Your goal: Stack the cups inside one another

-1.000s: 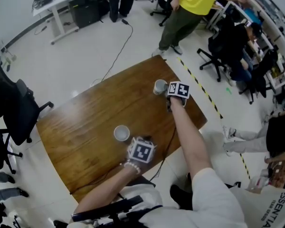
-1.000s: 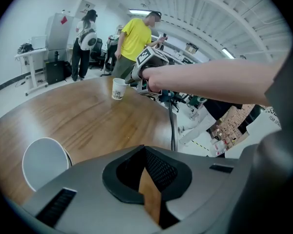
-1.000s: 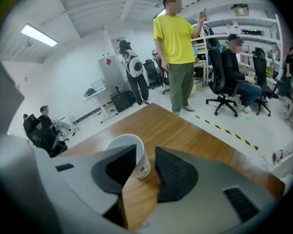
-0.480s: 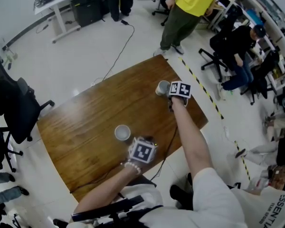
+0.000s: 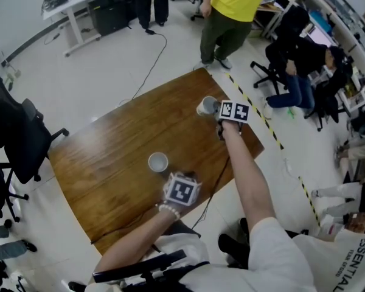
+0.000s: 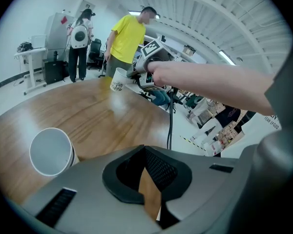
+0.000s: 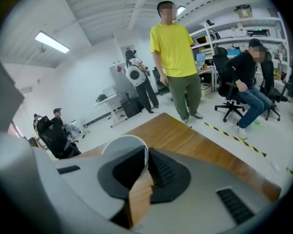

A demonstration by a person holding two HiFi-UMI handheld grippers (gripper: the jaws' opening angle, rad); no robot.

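Up off the table [image 5: 109,157] came the far cup [image 5: 205,106] vs a sec earlier, when it stood upright on the wood near the far edge. It now hung tipped, mouth toward the wearer. The right gripper [image 5: 217,109] was clamped on its rim. In the right gripper view the jaws were pinched on the white cup wall [image 7: 129,145], one pad inside the mouth & one outside. From the left gripper view the same cup [image 6: 118,79] showed in the air above the far end of the table, w/ the right gripper [image 6: 134,73] behind it.

Near cup [image 5: 158,162] hadn't shifted. It stood upright mid-table, mouth up, just ahead of the left gripper [image 5: 174,178], not touching it. In the left gripper view that cup [image 6: 51,151] sat low left, outside the jaws. The left gripper [image 6: 144,152] kept its place, tips together w/ nothing between them, only bare wood showing below.

Background also changed: the person in the yellow shirt [image 5: 231,5] had stepped a bit left past the table's far corner. The seated person [image 5: 298,72] by the shelves had moved closer to the table.
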